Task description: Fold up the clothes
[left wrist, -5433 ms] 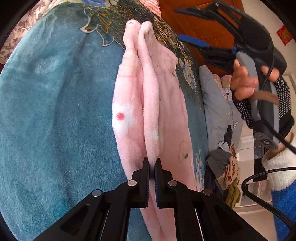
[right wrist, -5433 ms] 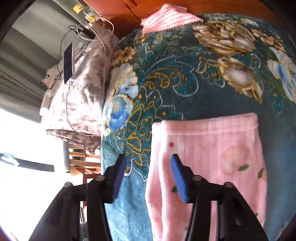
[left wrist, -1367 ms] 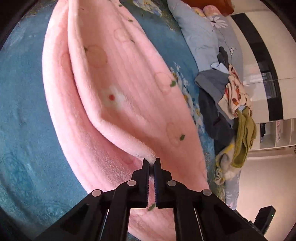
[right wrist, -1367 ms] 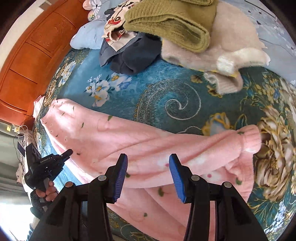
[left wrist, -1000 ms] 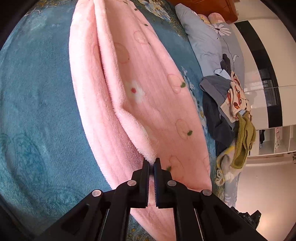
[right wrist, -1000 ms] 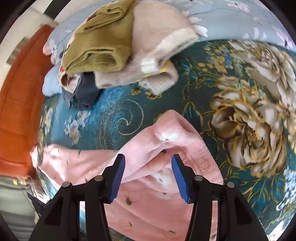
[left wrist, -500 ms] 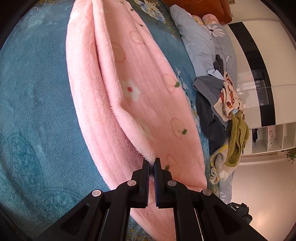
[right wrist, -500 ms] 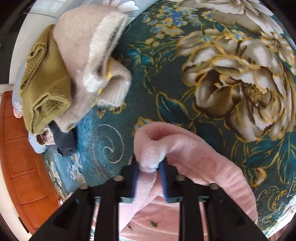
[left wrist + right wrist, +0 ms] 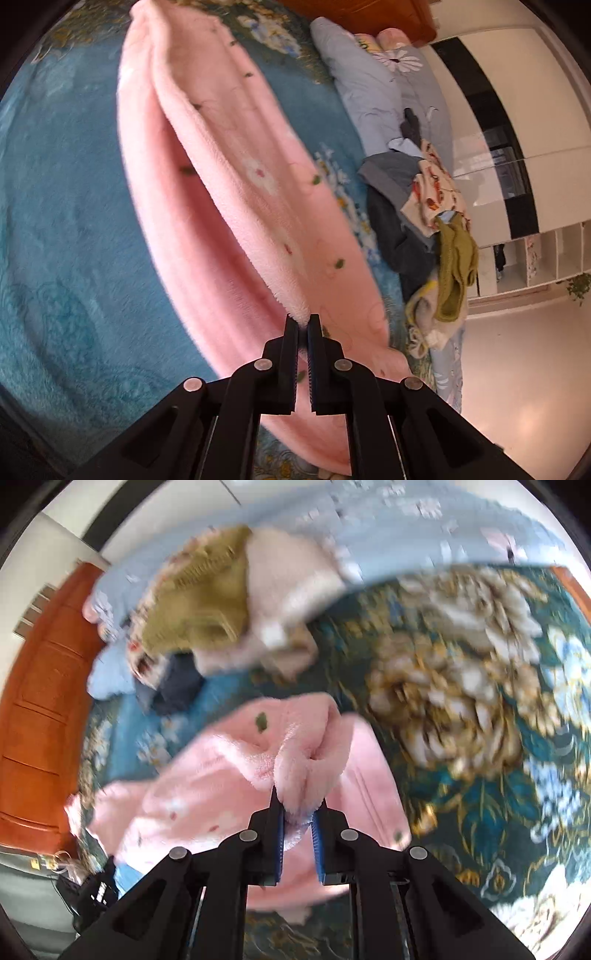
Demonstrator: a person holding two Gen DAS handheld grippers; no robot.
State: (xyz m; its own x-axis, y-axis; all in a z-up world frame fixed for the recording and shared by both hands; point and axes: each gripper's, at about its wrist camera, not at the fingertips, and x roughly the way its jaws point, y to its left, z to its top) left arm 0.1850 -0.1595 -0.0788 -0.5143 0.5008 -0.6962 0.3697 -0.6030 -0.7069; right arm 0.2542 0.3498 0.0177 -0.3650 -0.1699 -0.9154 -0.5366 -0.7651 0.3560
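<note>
A pink fleece garment [image 9: 236,177] with small flower and leaf prints lies lengthwise on a teal floral blanket [image 9: 66,229]. My left gripper [image 9: 303,323] is shut on one corner of its folded edge and holds that layer raised. In the right wrist view the same pink garment [image 9: 221,775] is bunched. My right gripper [image 9: 298,814] is shut on a thick cuff end of it, lifted off the blanket [image 9: 480,775]. The right view is blurred by motion.
A pile of other clothes lies at the blanket's edge: an olive knit [image 9: 454,273] [image 9: 199,602], a cream fleece piece [image 9: 288,590], dark garments [image 9: 395,229] and a printed cloth [image 9: 432,195]. A grey-blue floral quilt [image 9: 373,85] and a wooden headboard [image 9: 40,686] lie beyond.
My right gripper has closed on the pink cuff and lifted it. My left gripper keeps its hold and has raised the folded edge a little higher.
</note>
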